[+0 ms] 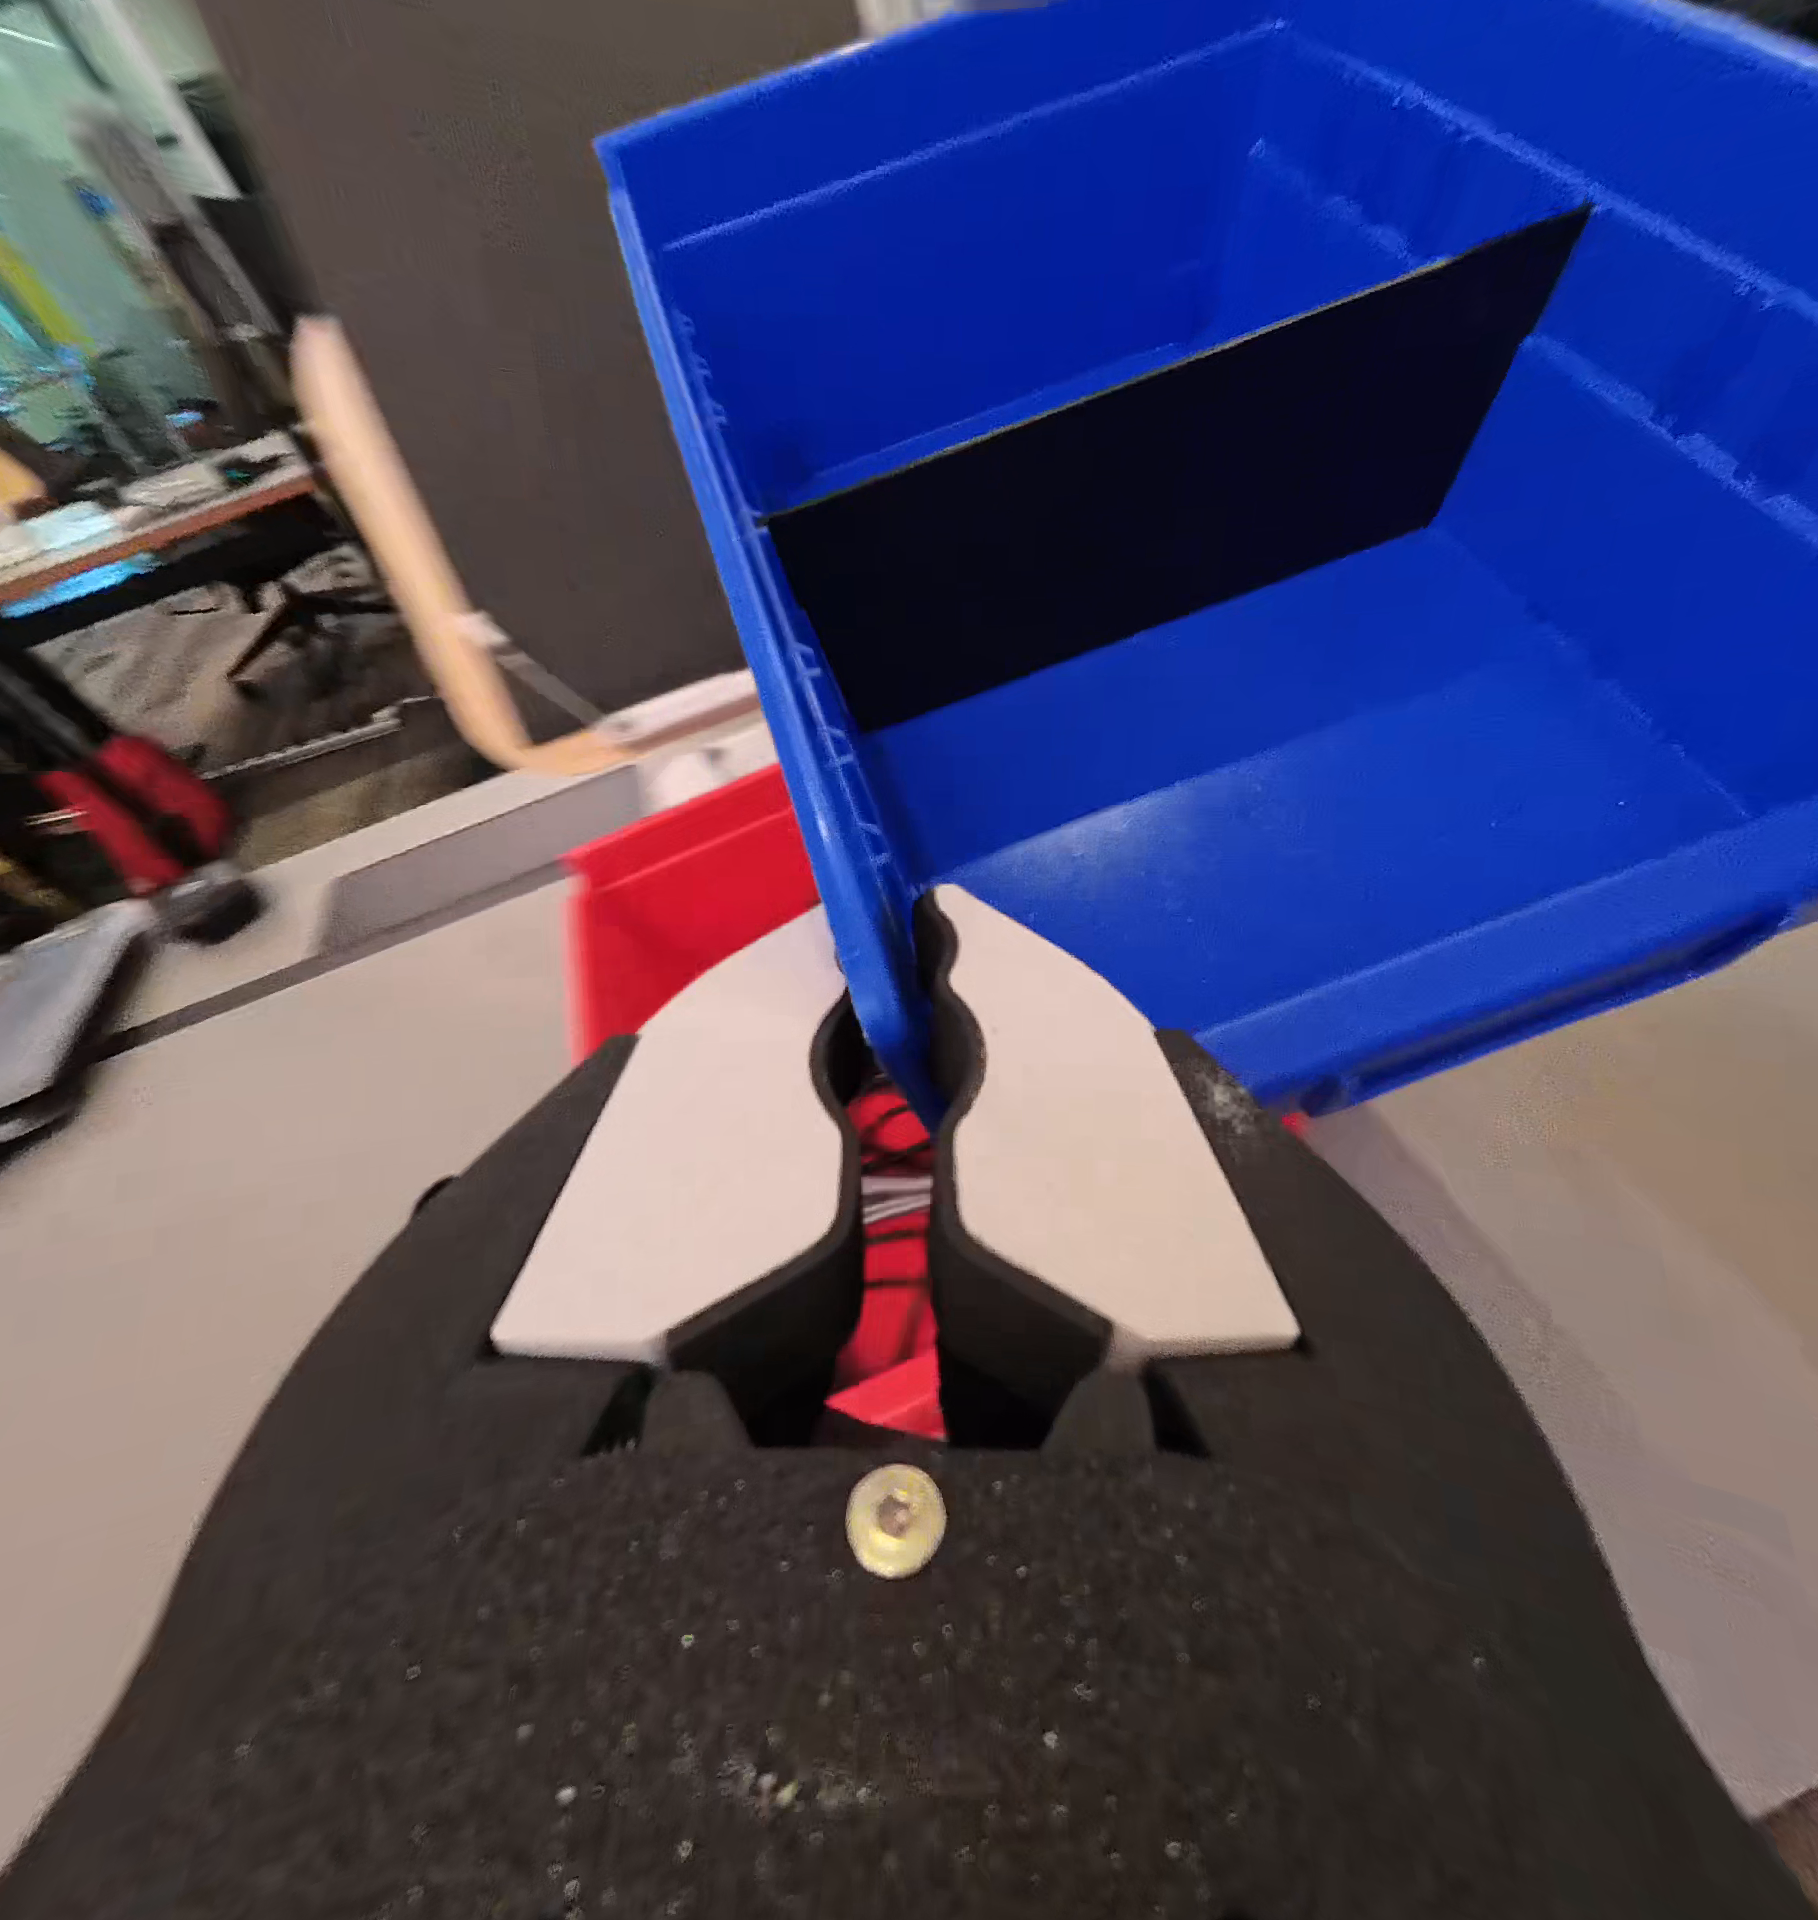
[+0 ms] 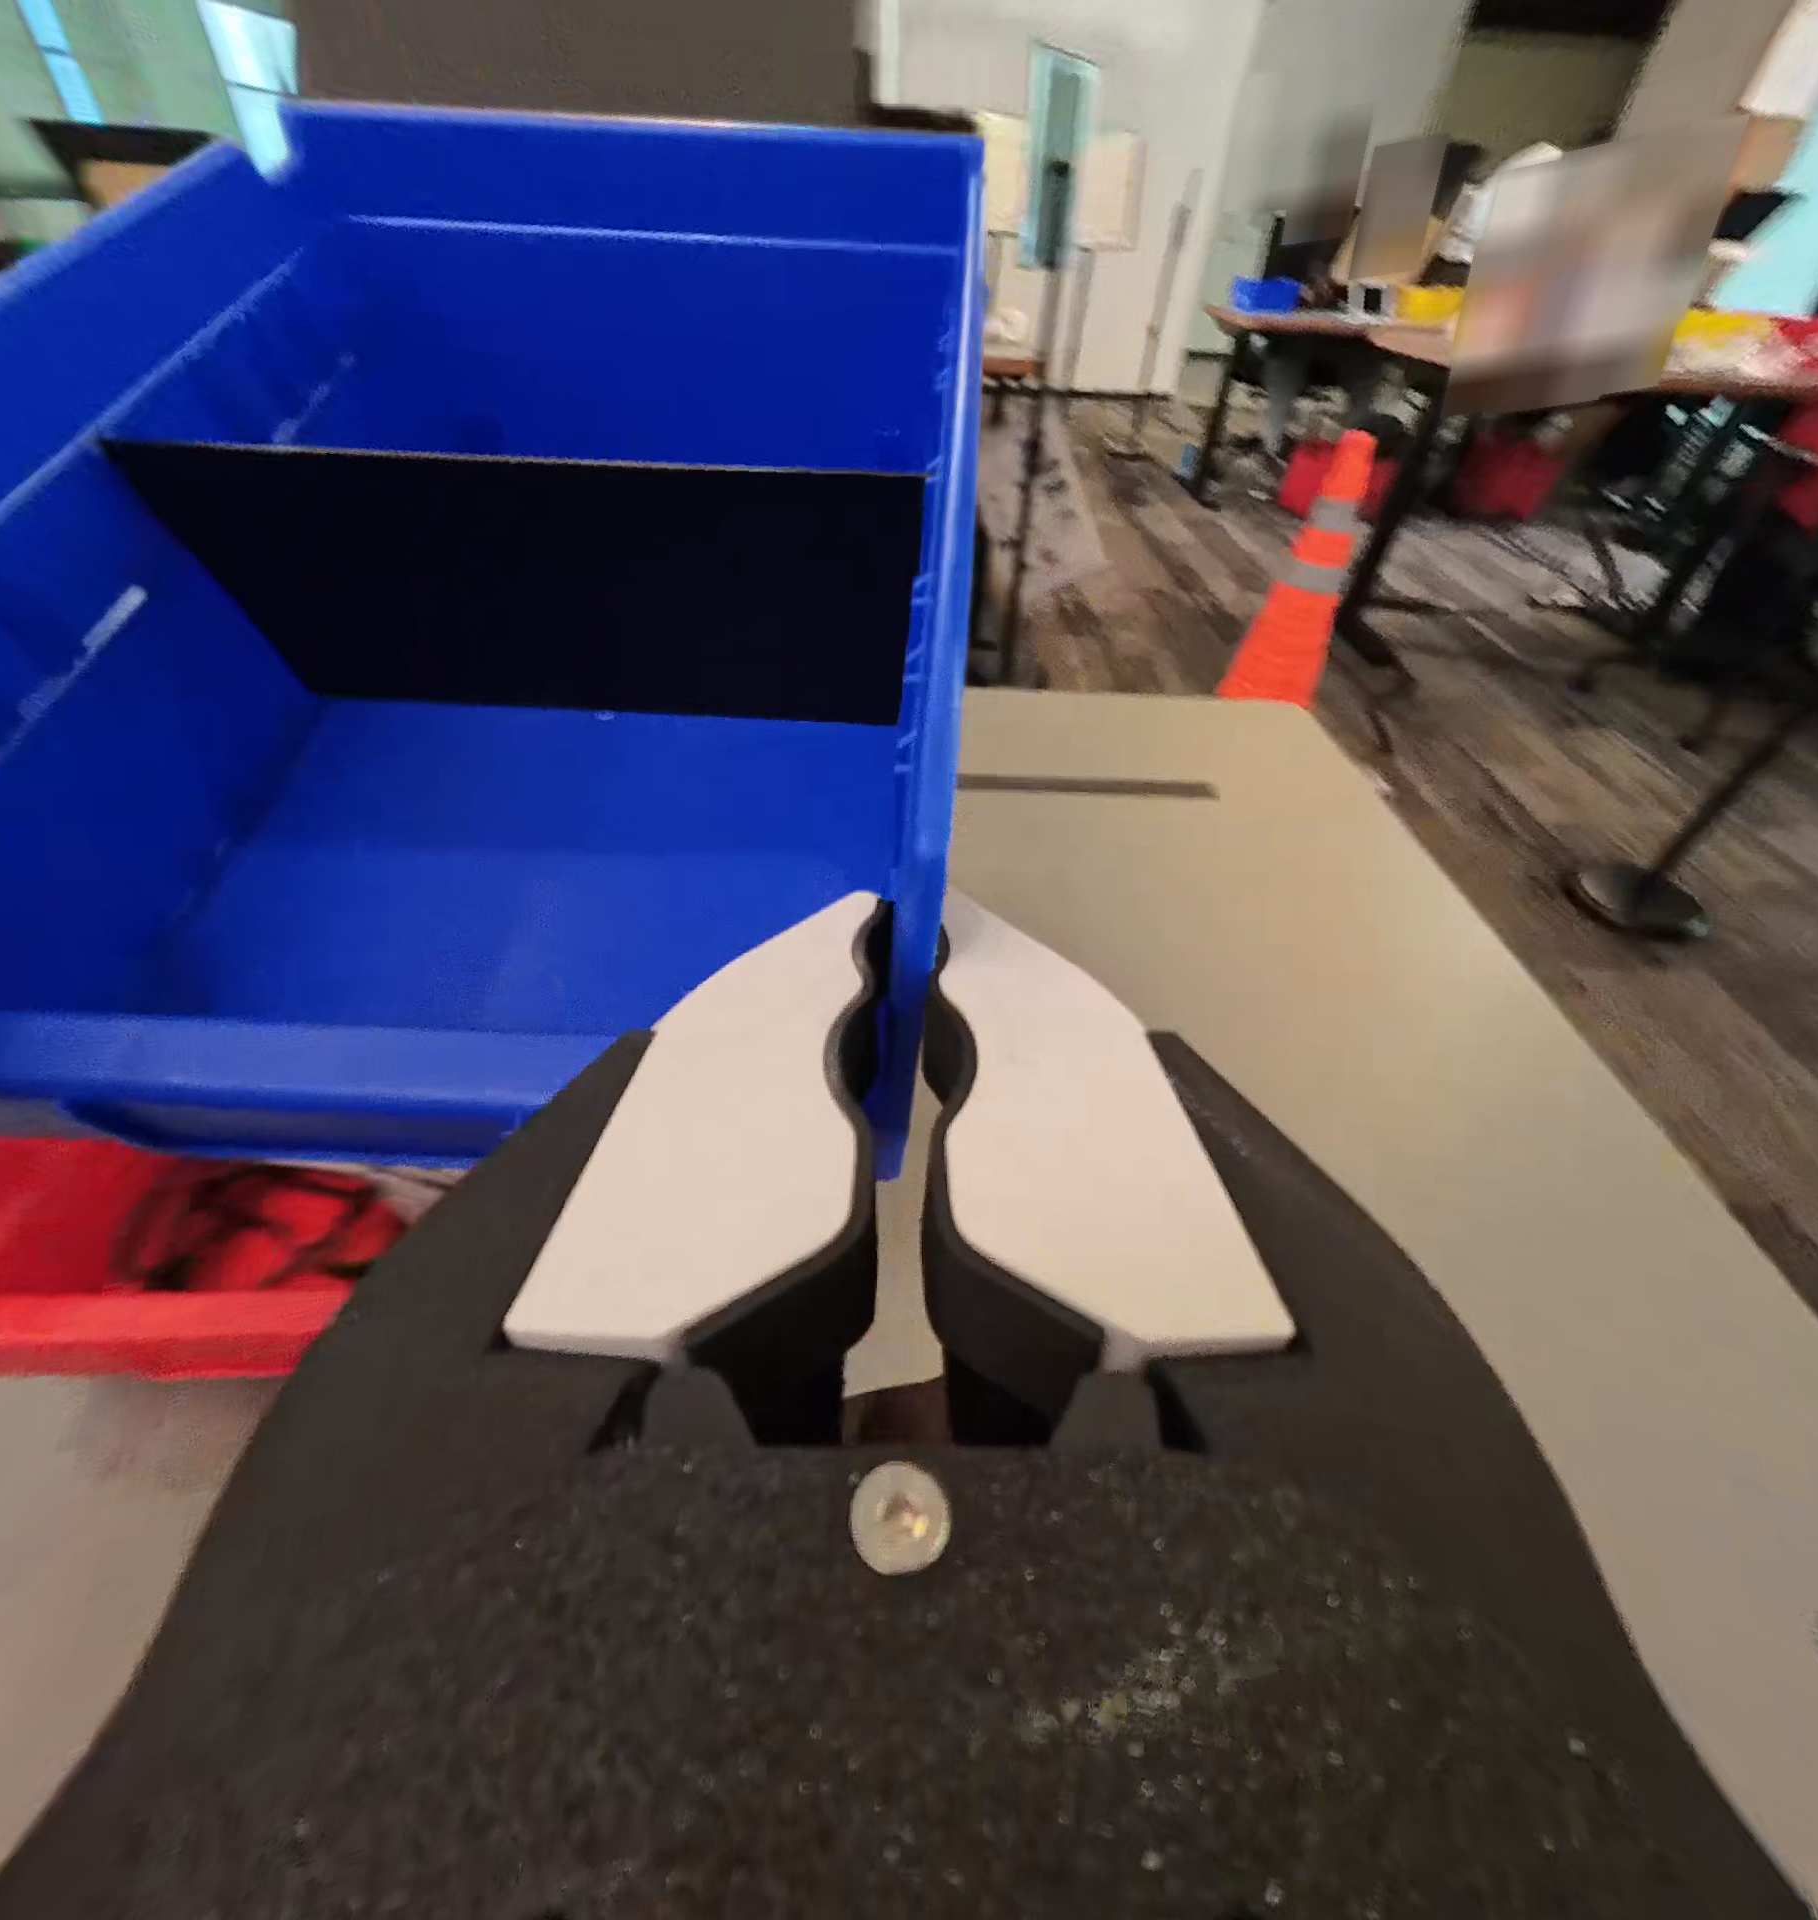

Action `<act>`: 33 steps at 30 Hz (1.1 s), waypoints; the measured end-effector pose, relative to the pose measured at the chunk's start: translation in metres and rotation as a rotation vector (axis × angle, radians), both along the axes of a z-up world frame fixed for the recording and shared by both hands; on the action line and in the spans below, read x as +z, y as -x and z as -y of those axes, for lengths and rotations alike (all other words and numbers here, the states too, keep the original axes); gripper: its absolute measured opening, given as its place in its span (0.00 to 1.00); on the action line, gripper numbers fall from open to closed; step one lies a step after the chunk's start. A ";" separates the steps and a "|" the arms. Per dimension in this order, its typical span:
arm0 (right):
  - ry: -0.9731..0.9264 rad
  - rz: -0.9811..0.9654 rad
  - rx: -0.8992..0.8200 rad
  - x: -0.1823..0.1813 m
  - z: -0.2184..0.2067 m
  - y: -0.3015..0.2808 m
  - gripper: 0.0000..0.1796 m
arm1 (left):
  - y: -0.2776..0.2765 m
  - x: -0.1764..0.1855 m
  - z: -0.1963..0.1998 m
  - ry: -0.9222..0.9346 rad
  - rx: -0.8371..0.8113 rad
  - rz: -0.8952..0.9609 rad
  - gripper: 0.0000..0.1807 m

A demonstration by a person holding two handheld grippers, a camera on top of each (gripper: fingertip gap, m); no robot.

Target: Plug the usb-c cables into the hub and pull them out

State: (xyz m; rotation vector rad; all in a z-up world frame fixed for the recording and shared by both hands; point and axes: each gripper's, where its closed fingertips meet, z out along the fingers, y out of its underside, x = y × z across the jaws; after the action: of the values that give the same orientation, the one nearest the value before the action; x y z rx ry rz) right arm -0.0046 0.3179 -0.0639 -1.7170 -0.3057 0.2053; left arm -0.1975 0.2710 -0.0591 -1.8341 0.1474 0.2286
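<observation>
2 grippers clamped on 1 blue bin (image 1: pixel 1300 831): left gripper (image 1: pixel 910 997) pinching its left wall, right gripper (image 2: pixel 910 997) its right wall, both nearly closed. Held tilted over red bin (image 2: pixel 157 1340) on tabletop (image 2: pixel 1248 1039). Dark cables (image 2: pixel 250 1236) glimpsed below, blurred. Hub nowhere visible; blue bin compartments seemingly bare.

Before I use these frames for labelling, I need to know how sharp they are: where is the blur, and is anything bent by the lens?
Left wrist view: left gripper and blue bin sharp, room at left smeared, bin walls bowed by the wide lens. Right wrist view: right gripper crisp, red bin and orange cone blurred; no strong glare in either.
</observation>
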 end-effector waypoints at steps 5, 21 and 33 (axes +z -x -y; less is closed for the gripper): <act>0.164 -0.027 -0.150 -0.064 -0.052 -0.132 0.01 | -0.128 -0.063 -0.069 0.118 -0.067 -0.059 0.04; 0.355 0.021 -0.064 -0.168 -0.102 -0.187 0.02 | -0.192 -0.165 -0.099 0.256 -0.083 0.034 0.07; 0.188 0.123 -0.172 -0.118 -0.074 -0.206 0.14 | -0.069 -0.122 0.018 0.185 -0.252 0.089 0.19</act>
State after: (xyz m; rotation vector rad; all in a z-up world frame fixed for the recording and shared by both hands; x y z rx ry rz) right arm 0.2017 0.3915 -0.1821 -1.9358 -0.2323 0.0015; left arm -0.1280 0.2530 -0.1815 -1.9839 0.3440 -0.0454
